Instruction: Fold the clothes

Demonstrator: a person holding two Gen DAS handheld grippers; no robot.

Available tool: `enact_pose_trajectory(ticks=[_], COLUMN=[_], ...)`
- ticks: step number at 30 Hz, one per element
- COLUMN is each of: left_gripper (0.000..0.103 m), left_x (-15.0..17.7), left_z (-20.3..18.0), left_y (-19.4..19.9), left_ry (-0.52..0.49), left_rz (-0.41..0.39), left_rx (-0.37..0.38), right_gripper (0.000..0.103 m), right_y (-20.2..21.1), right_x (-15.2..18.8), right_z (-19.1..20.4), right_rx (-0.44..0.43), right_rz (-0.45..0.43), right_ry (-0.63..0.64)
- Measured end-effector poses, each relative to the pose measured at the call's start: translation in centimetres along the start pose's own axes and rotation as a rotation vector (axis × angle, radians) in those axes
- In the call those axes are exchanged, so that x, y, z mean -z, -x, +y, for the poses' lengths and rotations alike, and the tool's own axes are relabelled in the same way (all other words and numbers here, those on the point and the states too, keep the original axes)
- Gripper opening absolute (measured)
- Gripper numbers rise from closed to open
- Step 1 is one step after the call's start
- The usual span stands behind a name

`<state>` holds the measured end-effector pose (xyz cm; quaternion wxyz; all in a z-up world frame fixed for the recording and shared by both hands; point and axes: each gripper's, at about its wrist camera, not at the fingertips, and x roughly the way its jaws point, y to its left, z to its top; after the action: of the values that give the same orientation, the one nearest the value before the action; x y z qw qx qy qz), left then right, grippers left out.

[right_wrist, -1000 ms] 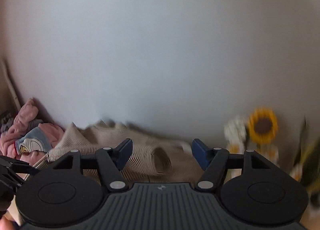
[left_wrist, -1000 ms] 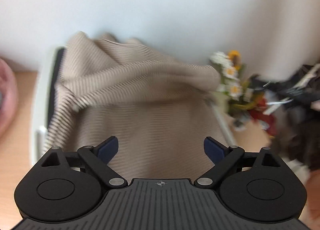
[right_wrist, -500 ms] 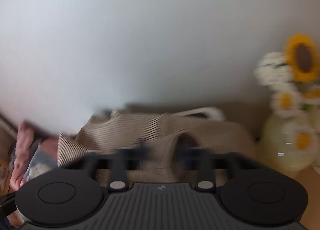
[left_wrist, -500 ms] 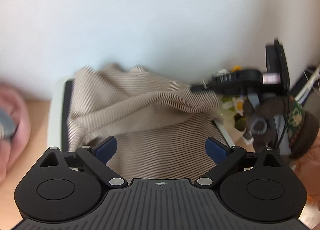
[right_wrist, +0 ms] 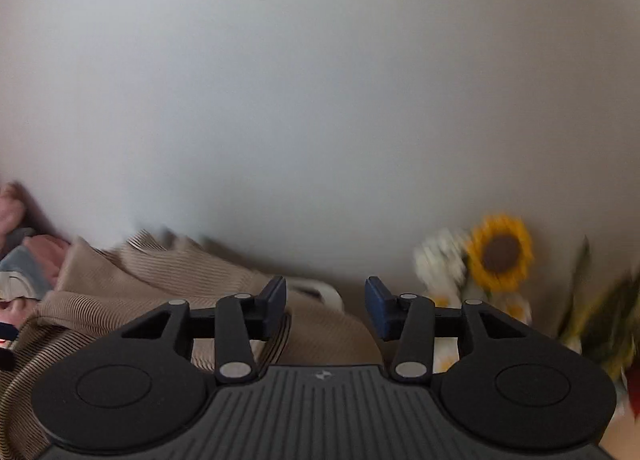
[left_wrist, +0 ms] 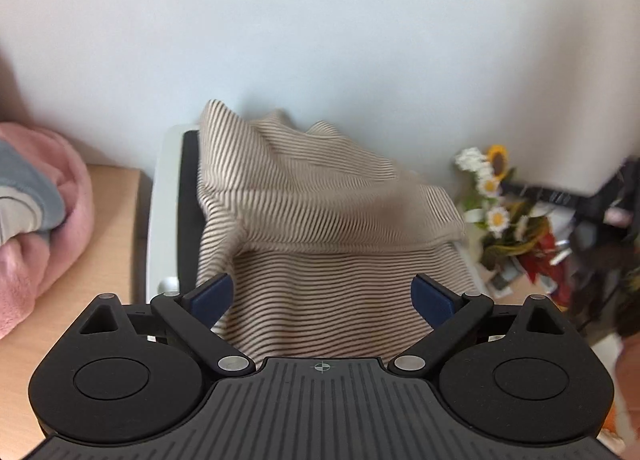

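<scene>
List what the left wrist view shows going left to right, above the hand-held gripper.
Pink fleece bundle → bare wooden tabletop → white folding board edge → beige striped garment → flower bouquet → blurred dark clutter.

The right tool (right_wrist: pixel 326 306) has pulled back from the striped garment (right_wrist: pixel 168 288), jaws parted again.

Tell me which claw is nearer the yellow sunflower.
Right. The right claw sits just left of the yellow sunflower; from the left claw, the flower stands far off right, past the beige striped garment.
</scene>
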<state>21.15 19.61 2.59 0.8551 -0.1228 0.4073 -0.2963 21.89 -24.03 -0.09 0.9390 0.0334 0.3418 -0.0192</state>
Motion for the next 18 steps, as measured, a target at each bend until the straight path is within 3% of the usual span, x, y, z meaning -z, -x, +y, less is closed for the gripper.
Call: enact_pose_trajectory(ticks=[4, 5, 7, 10, 11, 12, 13, 14, 16, 18], left_gripper=[0.099, 0.099, 0.098, 0.098, 0.098, 0.097, 0.08, 0.046, 0.042, 0.038], left_x=[-2.8, -3.5, -5.0, -7.1, -7.6, -7.9, -8.0, -8.1, -8.3, -8.7], left_z=[0.6, 0.6, 0.8, 1.9, 2.3, 2.8, 3.3, 3.7, 4.0, 4.7], left_y=[0.3, -0.6, -2.5, -6.0, -7.2, -7.9, -8.4, -8.9, -9.4, -7.4], left_ry=[0.068, 0.086, 0.107, 0.085, 0.072, 0.053, 0.04, 0.028, 0.044, 0.024], left_rz=[-0.075, -0.095, -0.12, -0.086, -0.065, -0.047, -0.031, -0.017, -0.041, -0.117], left_rx=[-0.027, -0.062, -0.159, -0.344, -0.388, -0.402, -0.429, -0.452, -0.435, -0.479], right_gripper=[0.044, 0.045, 0.058, 0.062, 0.055, 0.019, 0.004, 0.004, 0.004, 0.003], right_y=[-0.7, -1.3, -3.6, -5.9, -7.2, -8.0, -8.3, -8.2, -7.0, -4.0], right_x=[1.4, 1.4, 1.0, 0.6, 0.7, 0.6, 0.2, -0.3, -2.0, -4.3], right_z=[-2.0, -1.5, 0.0, 2.8, 3.9, 4.8, 5.7, 6.4, 7.6, 8.5], right_rx=[-0.107, -0.125, -0.151, -0.177, -0.17, -0.176, -0.186, -0.207, -0.253, -0.292], right_rz=[0.032, 0.036, 0.047, 0.124, 0.165, 0.186, 0.192, 0.157, 0.06, -0.082], right_ry=[-0.184, -0.188, -0.195, -0.193, -0.178, -0.156, -0.133, -0.117, -0.086, -0.038])
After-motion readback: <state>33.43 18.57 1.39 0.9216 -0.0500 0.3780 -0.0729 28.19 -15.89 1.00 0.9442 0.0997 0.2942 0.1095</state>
